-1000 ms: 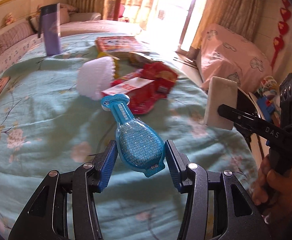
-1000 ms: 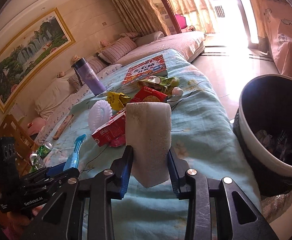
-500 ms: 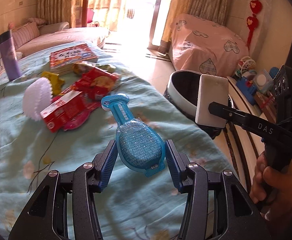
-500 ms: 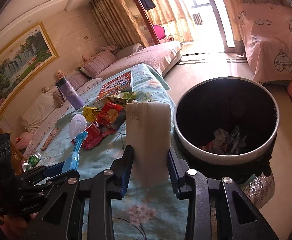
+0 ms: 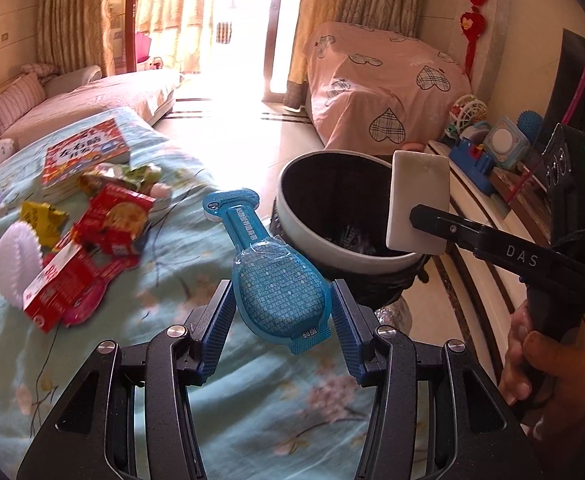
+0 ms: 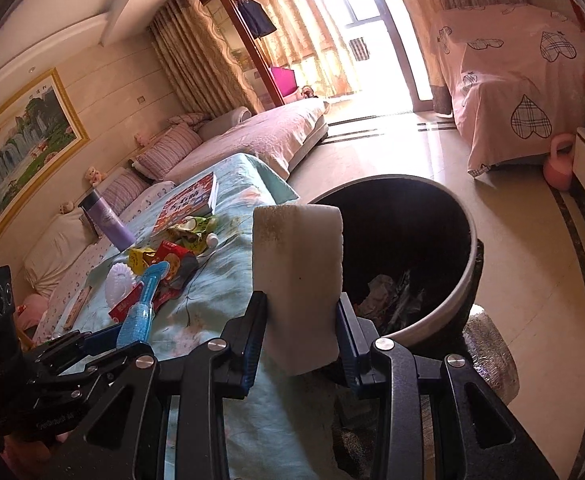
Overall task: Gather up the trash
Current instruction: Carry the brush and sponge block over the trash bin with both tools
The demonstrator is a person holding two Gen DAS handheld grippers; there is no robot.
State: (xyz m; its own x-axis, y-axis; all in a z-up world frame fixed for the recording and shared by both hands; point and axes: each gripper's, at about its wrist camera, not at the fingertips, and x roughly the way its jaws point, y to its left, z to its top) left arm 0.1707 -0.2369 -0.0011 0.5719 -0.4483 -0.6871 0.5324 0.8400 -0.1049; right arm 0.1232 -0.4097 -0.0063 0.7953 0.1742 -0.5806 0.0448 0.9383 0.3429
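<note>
While angled down, left tongs (image 5: 282, 320) clamp blue packet (image 5: 270, 276); right tongs (image 6: 302, 334) clamp white sponge (image 6: 298, 280).

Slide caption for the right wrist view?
Right gripper holds a white sponge beside the black trash bin.

white sponge (image 6: 297, 288), blue packet (image 5: 276, 292), gripped

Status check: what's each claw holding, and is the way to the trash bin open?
Left claw shut on blue packet. Right claw shut on white sponge. Trash bin beside the bed, mouth unobstructed.
</note>
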